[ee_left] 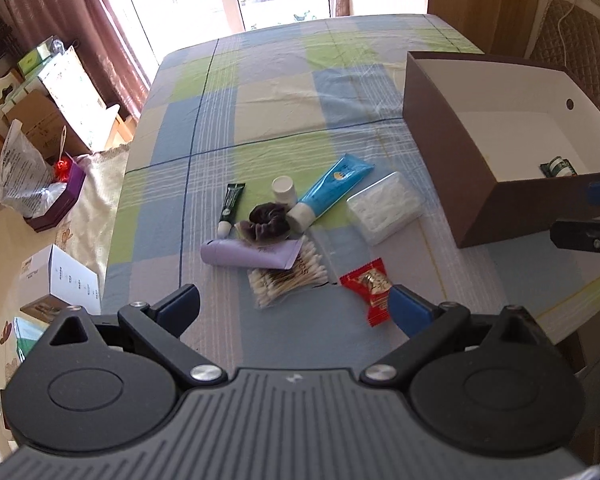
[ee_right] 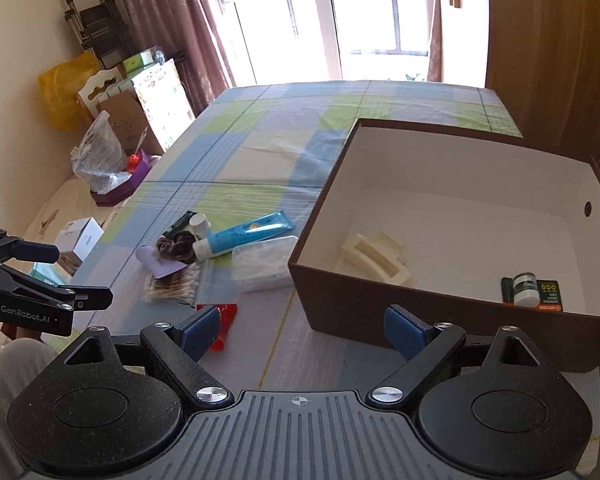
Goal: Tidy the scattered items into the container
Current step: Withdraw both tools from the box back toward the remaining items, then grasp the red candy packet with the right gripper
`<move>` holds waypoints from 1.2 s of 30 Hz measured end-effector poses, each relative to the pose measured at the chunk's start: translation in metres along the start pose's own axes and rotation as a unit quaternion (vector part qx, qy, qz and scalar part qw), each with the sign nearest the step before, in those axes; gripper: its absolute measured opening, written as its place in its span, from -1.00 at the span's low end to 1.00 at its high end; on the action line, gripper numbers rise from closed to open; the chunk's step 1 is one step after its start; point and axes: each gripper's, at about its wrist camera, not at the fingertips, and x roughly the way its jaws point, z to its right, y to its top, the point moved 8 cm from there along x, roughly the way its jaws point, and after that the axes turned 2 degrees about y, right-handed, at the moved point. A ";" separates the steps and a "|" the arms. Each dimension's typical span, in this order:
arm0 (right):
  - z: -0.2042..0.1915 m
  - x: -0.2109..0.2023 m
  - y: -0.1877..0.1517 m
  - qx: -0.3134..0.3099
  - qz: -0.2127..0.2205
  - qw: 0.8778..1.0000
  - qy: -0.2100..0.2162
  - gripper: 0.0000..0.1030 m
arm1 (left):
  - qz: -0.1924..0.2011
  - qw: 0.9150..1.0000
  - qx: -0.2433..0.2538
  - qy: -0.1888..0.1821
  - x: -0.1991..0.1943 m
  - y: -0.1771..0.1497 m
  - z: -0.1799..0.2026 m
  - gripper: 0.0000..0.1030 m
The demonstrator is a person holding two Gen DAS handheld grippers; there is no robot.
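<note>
a checked sheet [ee_left: 268,92] in blue, green and cream covers the bed, and the brown box [ee_right: 440,320] with white inner walls stands on it as the landmark. inside the box, a cream hair claw [ee_right: 374,258] lies near its front wall and a small green jar [ee_right: 525,285] sits in its front right corner on a dark card. outside the box, just left of its front corner, lies a clear case of white picks [ee_left: 384,206], and left of that a blue tube [ee_left: 332,190] with a white cap. further left from the box are a lilac tube [ee_left: 252,254], a bag of cotton swabs [ee_left: 288,278] partly under it, a dark velvet scrunchie [ee_left: 268,224], a white bottle [ee_left: 283,191] and a thin dark green tube [ee_left: 230,210]. a red wrapped sweet [ee_left: 370,290] lies in front of the box, nearest the camera. the left hand-held gripper [ee_left: 296,310] hangs over the sheet with its jaws spread wide and empty, one blue pad beside the sweet. the right hand-held gripper [ee_right: 304,328] is likewise wide apart and empty, at the box's front wall.
</note>
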 end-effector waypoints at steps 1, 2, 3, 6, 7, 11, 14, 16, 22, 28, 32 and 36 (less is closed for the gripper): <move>-0.003 0.003 -0.001 -0.002 -0.004 1.000 0.003 0.83 | -0.004 1.000 -0.002 0.001 0.002 -0.003 -0.003 0.92; -0.006 0.007 -0.003 -0.004 -0.009 1.000 0.005 0.83 | -0.007 1.000 -0.005 0.001 0.003 -0.006 -0.006 0.92; -0.009 0.011 -0.006 -0.006 -0.014 1.000 0.007 0.83 | -0.011 1.000 -0.008 0.002 0.005 -0.009 -0.009 0.92; -0.020 0.026 -0.014 -0.012 -0.033 0.999 0.015 0.83 | -0.020 1.000 -0.017 0.003 0.012 -0.017 -0.017 0.92; -0.023 0.030 -0.018 -0.014 -0.039 0.999 0.016 0.83 | -0.022 1.000 -0.020 0.002 0.013 -0.019 -0.019 0.92; -0.029 0.045 -0.028 -0.015 -0.058 0.998 0.018 0.83 | -0.028 0.999 -0.026 -0.001 0.018 -0.026 -0.024 0.92; -0.029 0.052 -0.030 -0.013 -0.066 0.998 0.017 0.82 | -0.032 0.999 -0.030 -0.002 0.021 -0.029 -0.026 0.92; -0.030 0.055 -0.031 -0.012 -0.068 0.997 0.016 0.83 | -0.033 0.999 -0.033 -0.002 0.023 -0.030 -0.029 0.92; -0.041 0.070 -0.034 -0.022 -0.079 0.996 0.022 0.82 | -0.035 0.998 -0.042 0.002 0.029 -0.032 -0.039 0.92; -0.054 0.089 -0.038 -0.021 -0.092 0.995 0.039 0.82 | -0.042 0.998 -0.050 0.004 0.037 -0.036 -0.047 0.92; -0.061 0.105 -0.038 -0.020 -0.101 0.993 0.052 0.82 | -0.045 0.997 -0.056 0.006 0.042 -0.038 -0.053 0.92; -0.071 0.123 -0.037 -0.034 -0.108 0.992 0.060 0.82 | -0.047 0.997 -0.064 0.011 0.044 -0.039 -0.059 0.92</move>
